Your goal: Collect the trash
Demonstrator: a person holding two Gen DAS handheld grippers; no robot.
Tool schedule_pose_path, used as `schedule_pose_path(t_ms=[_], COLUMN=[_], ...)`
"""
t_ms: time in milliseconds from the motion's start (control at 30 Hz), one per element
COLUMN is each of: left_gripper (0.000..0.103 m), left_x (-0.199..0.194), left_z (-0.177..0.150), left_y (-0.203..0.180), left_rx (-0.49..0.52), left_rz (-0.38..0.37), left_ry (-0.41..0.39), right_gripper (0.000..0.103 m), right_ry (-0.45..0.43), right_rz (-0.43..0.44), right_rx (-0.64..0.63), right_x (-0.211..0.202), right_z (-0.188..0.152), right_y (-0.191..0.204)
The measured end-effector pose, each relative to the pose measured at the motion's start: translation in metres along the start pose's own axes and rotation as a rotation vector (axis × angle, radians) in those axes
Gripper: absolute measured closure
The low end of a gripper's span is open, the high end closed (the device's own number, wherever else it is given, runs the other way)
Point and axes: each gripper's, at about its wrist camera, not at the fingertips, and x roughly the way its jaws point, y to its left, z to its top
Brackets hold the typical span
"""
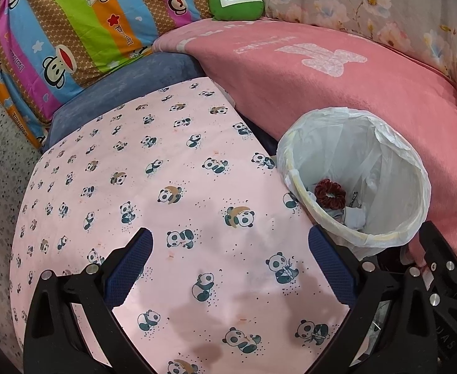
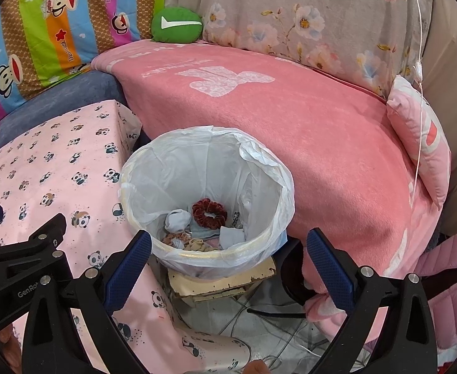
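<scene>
A table under a pink panda-print cloth (image 1: 172,187) fills the near left. Beyond it a blue cushioned seat (image 1: 135,84) meets a pink blanket (image 2: 306,131) spread to the right. A striped cartoon-monkey quilt (image 1: 82,21) lies far left, a grey floral fabric (image 2: 290,15) far right, with a green cushion (image 2: 177,25) between them. Tiled floor (image 2: 259,321) shows near.

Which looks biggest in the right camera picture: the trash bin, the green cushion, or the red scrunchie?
1. Trash bin
2. Green cushion, though it sits farther away, so it may really be bigger than it looks
3. Red scrunchie, inside the bin
</scene>
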Motion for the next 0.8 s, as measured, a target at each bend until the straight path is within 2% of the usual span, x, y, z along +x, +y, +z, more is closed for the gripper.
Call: schedule_pose_path(t_ms=[500, 800], left_gripper=[0.007, 0.007], left_x=[0.002, 0.011], left_z=[-0.002, -0.005], left_y=[0.001, 0.002], left_rx=[0.013, 0.017], left_rz=[-0.001, -0.018], left_ry=[0.003, 0.037], right_gripper=[0.007, 0.007], right_ry=[0.007, 0.01], right_rz=[-0.006, -0.01], right_rx=[-0.006, -0.001], right_x=[0.001, 0.002], right_z=[0.0, -0.001], right_y=[0.002, 0.0])
